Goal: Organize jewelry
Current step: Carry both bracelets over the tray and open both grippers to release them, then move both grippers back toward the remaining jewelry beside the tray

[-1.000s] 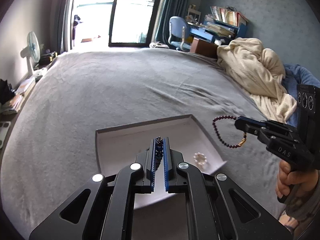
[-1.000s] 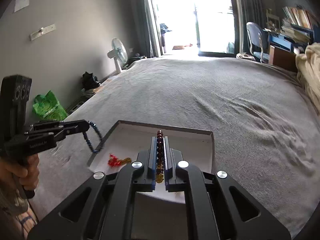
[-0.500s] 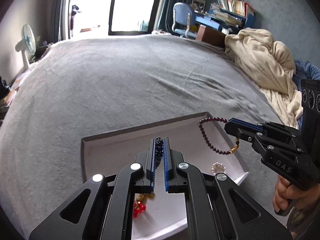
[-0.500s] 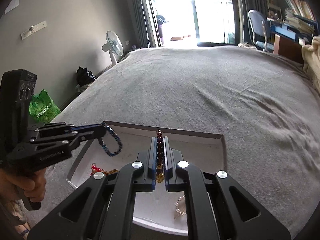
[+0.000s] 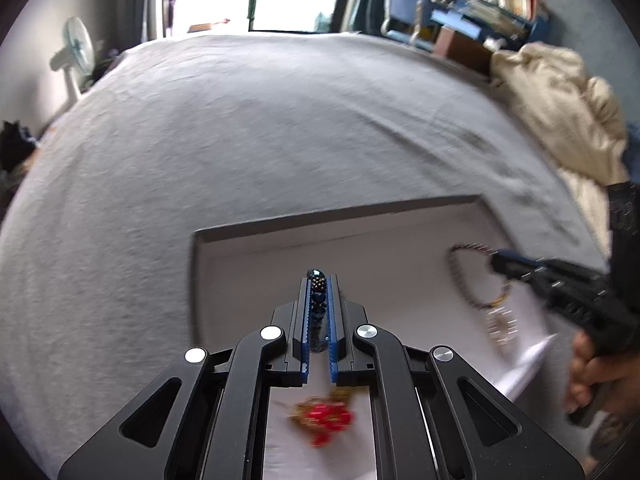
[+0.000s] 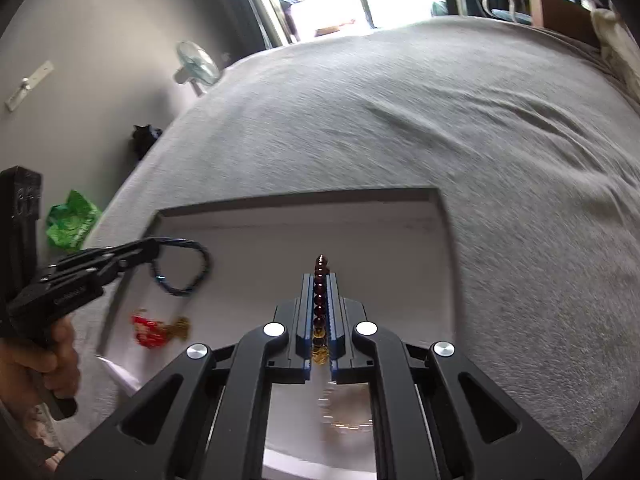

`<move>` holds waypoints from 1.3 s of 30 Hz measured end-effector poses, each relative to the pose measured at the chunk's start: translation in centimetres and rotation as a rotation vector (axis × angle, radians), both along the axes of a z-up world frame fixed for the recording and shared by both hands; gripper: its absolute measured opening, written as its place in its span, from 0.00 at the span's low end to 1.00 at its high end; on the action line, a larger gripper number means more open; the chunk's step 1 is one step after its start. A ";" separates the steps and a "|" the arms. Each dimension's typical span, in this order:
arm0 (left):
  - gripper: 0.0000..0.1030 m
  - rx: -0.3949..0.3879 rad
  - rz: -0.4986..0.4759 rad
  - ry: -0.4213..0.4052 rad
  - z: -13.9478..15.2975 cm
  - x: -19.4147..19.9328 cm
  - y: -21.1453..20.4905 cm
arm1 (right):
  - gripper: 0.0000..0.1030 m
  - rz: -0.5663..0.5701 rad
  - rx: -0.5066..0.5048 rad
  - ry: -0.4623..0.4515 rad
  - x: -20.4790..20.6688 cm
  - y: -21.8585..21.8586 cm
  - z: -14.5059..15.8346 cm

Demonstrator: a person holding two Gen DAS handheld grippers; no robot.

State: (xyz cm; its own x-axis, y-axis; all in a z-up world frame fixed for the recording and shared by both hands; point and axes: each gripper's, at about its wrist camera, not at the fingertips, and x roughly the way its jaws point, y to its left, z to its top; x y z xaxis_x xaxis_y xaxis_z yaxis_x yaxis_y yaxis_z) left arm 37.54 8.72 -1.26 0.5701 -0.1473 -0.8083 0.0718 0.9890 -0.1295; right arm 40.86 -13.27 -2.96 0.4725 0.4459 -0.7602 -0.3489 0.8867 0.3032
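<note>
A shallow white tray point(image 5: 256, 248) point(image 6: 436, 240) lies on the grey bed. My left gripper point(image 5: 319, 280) is shut on a dark blue bead bracelet point(image 6: 184, 268) and holds it over the tray's left part. My right gripper point(image 6: 320, 276) is shut on a dark red bead bracelet point(image 5: 466, 276) with a gold charm and holds it over the tray's right part. A red and gold piece point(image 5: 324, 418) point(image 6: 154, 330) lies in the tray's near left corner. A pearl bracelet point(image 5: 500, 326) point(image 6: 344, 412) lies in its near right part, blurred.
The grey bedspread point(image 5: 260, 128) spreads far beyond the tray. A cream blanket point(image 5: 560, 100) is heaped at the right edge. A fan point(image 6: 196, 64) and a green bag point(image 6: 70, 220) stand off the bed's left side. A desk and chair point(image 5: 404, 12) stand at the back.
Both grippers have moved forward and lower over the tray with their bracelets still held. The tray now fills more of both views.
</note>
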 end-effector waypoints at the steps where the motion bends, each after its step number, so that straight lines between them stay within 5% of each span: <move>1: 0.08 0.013 0.003 0.002 -0.2 -0.1 0.1 | 0.06 -0.011 -0.011 0.003 0.1 -0.3 -0.3; 4: 0.08 0.037 0.020 0.018 -0.8 0.0 0.4 | 0.06 -0.017 -0.040 0.001 0.3 -0.6 -0.9; 8: 0.30 0.011 0.028 0.033 -1.3 -0.2 1.1 | 0.07 -0.008 -0.069 -0.016 0.3 -1.0 -0.7; 13: 0.37 0.008 0.037 0.016 -0.6 -0.9 1.5 | 0.24 -0.026 -0.049 -0.060 -0.2 -2.1 1.1; 17: 0.53 0.028 0.029 -0.027 0.7 -1.8 1.0 | 0.24 -0.033 -0.045 -0.080 -1.0 -2.7 2.5; 28: 0.64 -0.007 -0.040 -0.142 5.9 -7.3 -1.3 | 0.47 -0.007 -0.053 -0.152 -6.7 -4.5 6.6; 39: 0.66 0.047 -0.103 -0.140 5.1 -14.0 -2.4 | 0.59 0.014 -0.059 -0.157 -12.2 -5.7 7.3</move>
State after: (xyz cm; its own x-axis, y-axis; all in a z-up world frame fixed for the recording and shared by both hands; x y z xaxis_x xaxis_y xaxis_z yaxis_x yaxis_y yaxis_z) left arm 23.58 6.32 3.89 0.6614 -0.1744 -0.7295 0.1872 0.9802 -0.0646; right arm 28.63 -19.02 4.33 0.5812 0.4100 -0.7029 -0.4005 0.8961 0.1915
